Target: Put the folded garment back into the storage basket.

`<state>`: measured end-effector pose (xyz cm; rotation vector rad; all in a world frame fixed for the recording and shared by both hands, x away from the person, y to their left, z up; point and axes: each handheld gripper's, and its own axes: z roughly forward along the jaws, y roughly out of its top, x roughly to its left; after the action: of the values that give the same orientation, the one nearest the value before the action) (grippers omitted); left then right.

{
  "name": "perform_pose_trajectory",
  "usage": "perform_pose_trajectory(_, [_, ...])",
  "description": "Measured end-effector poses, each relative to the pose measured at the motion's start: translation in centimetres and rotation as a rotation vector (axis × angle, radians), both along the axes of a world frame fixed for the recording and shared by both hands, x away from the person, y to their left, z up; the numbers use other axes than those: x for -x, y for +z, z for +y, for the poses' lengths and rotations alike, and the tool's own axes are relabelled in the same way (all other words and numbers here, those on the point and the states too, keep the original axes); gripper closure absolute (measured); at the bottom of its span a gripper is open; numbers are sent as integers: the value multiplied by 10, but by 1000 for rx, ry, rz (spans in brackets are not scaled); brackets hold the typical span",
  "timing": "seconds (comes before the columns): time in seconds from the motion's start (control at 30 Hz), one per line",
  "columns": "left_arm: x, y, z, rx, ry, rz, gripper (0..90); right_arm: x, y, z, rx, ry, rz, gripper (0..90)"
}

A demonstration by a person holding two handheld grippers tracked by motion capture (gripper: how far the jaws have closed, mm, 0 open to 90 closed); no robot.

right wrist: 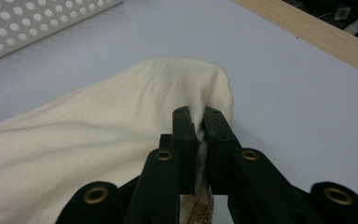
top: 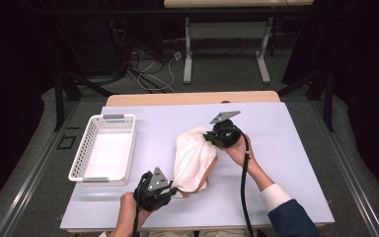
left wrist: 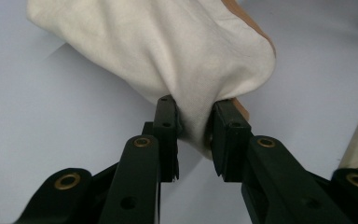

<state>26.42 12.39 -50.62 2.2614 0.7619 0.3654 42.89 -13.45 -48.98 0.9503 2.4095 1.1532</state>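
Item: cream cloth [top: 193, 159], a soft bundle with a tan underside or lining showing at its near edge, held between two claws over the middle of the pale blue surface [top: 286, 163], its belly sagging to rest on or just above the mat; left claw [top: 170, 190] clenched on the cloth's near corner, a thick fold pinched between the jaws in the left gripper view [left wrist: 193, 128]; right claw [top: 208, 137] clenched on the far corner, jaws nearly closed on a thin fold in the right gripper view [right wrist: 200, 128]; white perforated basket [top: 90, 144] stands to the left, apart from the cloth, seemingly with nothing in it. Hazards, as judged: the right claw's bite looks shallow, taken close to the hem, so a tug or lift may pull the fabric free and drop that end; the left claw holds a bunched wad rather than a single layer, so layers could slide out unevenly and leave the cloth twisted; if the claws draw apart too briskly, tension falls on the weaker hold first; if the cloth is carried toward the basket while sagging, its hanging middle may drag across the surface or catch on the rim; trailing cable [top: 243, 187] of the right claw lies close to the cloth and could snag it.
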Motion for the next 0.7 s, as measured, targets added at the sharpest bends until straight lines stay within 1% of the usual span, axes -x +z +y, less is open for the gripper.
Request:
perform_pose_trajectory(0.03, [0, 0, 2, -2, 6, 5, 739, -1, -1, 2, 4, 7, -3, 848])
perform_pose_trajectory(0.1, [0, -1, 5, -10, 12, 2, 739, -2, -2, 6, -3, 8, -1, 847])
perform_pose_trajectory(0.13, [0, -2, 7, -6, 21, 2, 739, -3, -2, 9, 3, 9, 0, 847])
perform_pose_trajectory(0.17, [0, -2, 9, -13, 22, -2, 739, -3, -3, 12, 5, 10, 1, 848])
perform_pose_trajectory(0.2, [0, -2, 11, -15, 27, 2, 739, -4, -4, 14, -4, 12, -7, 847])
perform_pose_trajectory(0.23, [-1, -2, 12, -22, 29, -3, 739, -5, -3, 16, 3, 15, -3, 847])
perform_pose_trajectory(0.3, [-1, -2, 16, -27, 39, 4, 739, -6, -4, 21, 2, 19, -6, 848])
perform_pose_trajectory(0.37, [-2, -3, 19, -34, 47, -1, 740, -7, -5, 26, 1, 18, -9, 848])
perform_pose_trajectory(0.43, [-3, -3, 23, -43, 49, 6, 740, -9, -7, 30, 3, 22, -11, 848])
perform_pose_trajectory(0.47, [-4, -4, 24, -42, 54, 9, 739, -10, -8, 32, -1, 19, -5, 847])
perform_pose_trajectory(0.5, [-4, -4, 26, -50, 58, 9, 740, -11, -9, 33, -1, 25, -11, 848])
perform_pose_trajectory(0.53, [-5, -5, 27, -54, 63, 2, 739, -12, -11, 35, -3, 21, -6, 848])
perform_pose_trajectory(0.57, [-5, -5, 28, -58, 69, 3, 740, -13, -13, 37, -4, 25, -9, 848])
perform_pose_trajectory(0.6, [-6, -7, 29, -70, 69, -4, 739, -14, -14, 39, -5, 22, -5, 847])
perform_pose_trajectory(0.63, [-7, -8, 30, -70, 73, 8, 739, -15, -15, 41, -1, 21, -5, 847])
perform_pose_trajectory(0.67, [-8, -10, 30, -66, 78, 8, 739, -16, -17, 42, 4, 24, -4, 847])
perform_pose_trajectory(0.7, [-8, -12, 31, -65, 80, 18, 739, -17, -19, 44, 6, 23, 1, 847])
